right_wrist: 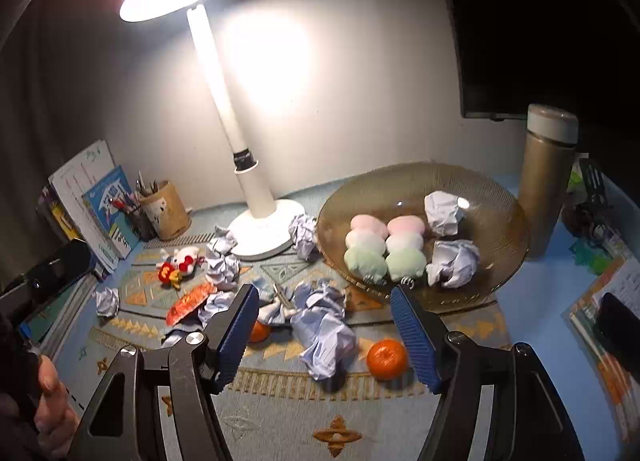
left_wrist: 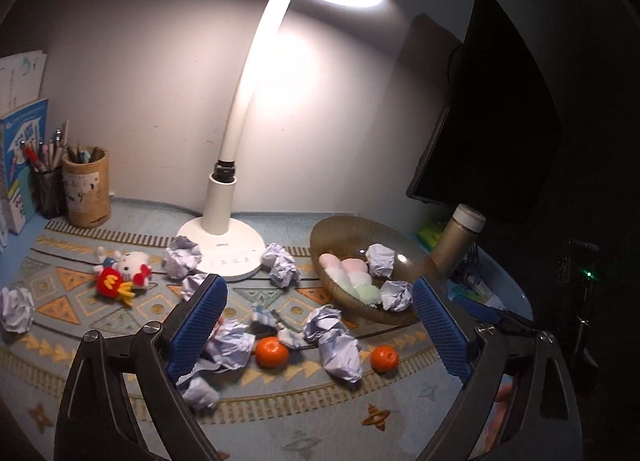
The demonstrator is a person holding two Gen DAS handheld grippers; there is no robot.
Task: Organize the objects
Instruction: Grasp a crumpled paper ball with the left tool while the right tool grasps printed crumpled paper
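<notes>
Several crumpled paper balls (left_wrist: 340, 353) litter a patterned mat, with two oranges (left_wrist: 272, 352) (left_wrist: 384, 358) among them. My left gripper (left_wrist: 318, 281) hangs open and wide above this litter, nothing between its blue pads. In the right wrist view, my right gripper (right_wrist: 325, 293) is open too, above a paper ball (right_wrist: 326, 341). One orange (right_wrist: 387, 358) lies just inside its right finger; the other orange (right_wrist: 258, 331) is half hidden behind its left finger. A brown glass bowl (right_wrist: 500, 229) holds pastel soft pieces (right_wrist: 384, 245) and two paper balls.
A white desk lamp (left_wrist: 222, 249) stands lit at the back centre. A small plush toy (left_wrist: 124, 275) and red packet (right_wrist: 188, 301) lie left. Pen holders (left_wrist: 86, 189) and books (right_wrist: 92, 201) fill the back left. A gold flask (right_wrist: 546, 181) stands beside the bowl. A hand (right_wrist: 52, 401) shows lower left.
</notes>
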